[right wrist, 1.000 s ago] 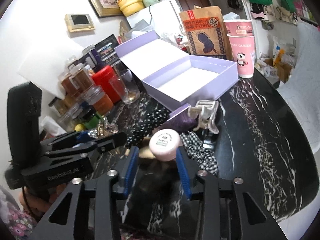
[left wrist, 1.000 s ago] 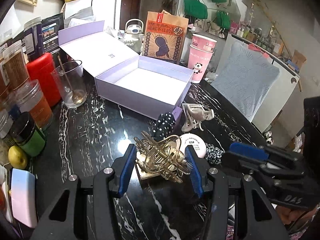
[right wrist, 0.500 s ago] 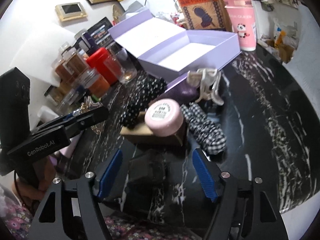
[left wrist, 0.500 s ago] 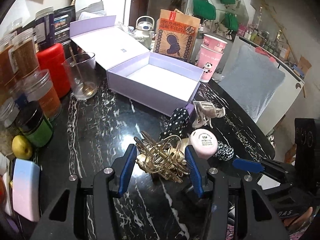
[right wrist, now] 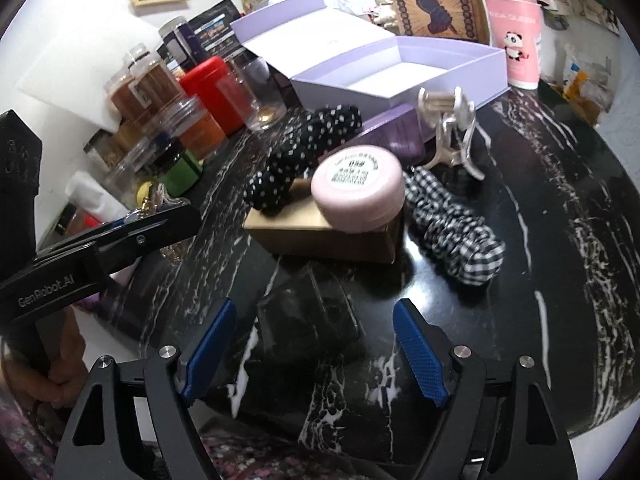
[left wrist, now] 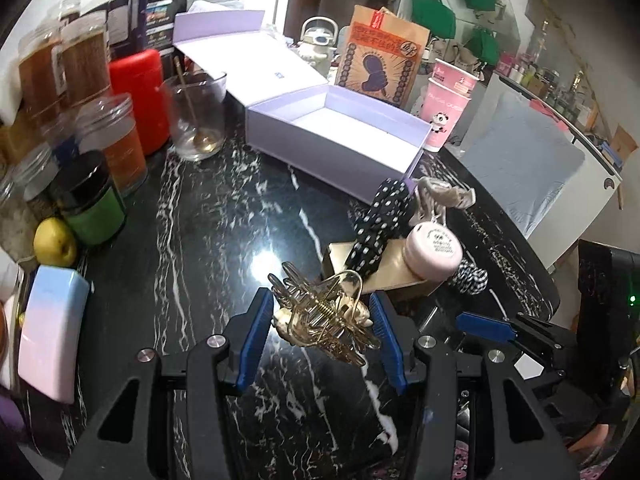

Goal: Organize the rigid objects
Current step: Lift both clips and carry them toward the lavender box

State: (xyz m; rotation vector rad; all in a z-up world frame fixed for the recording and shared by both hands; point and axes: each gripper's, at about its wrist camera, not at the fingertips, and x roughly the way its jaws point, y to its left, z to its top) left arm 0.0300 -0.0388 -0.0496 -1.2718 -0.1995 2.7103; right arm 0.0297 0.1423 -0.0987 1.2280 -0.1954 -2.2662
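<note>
Gold hair claw (left wrist: 326,320) is gripped in left tongs (left wrist: 320,332), just above table (left wrist: 208,216). Right tongs (right wrist: 316,344), jaws just opened w/ nothing between, are nearer the pink jar (right wrist: 358,188) straight ahead; lilac box (left wrist: 340,140) lies beyond.

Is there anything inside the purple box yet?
No, the purple box sits open with only its bare white bottom showing, and the gold hair clip is between the left gripper's fingers.
</note>
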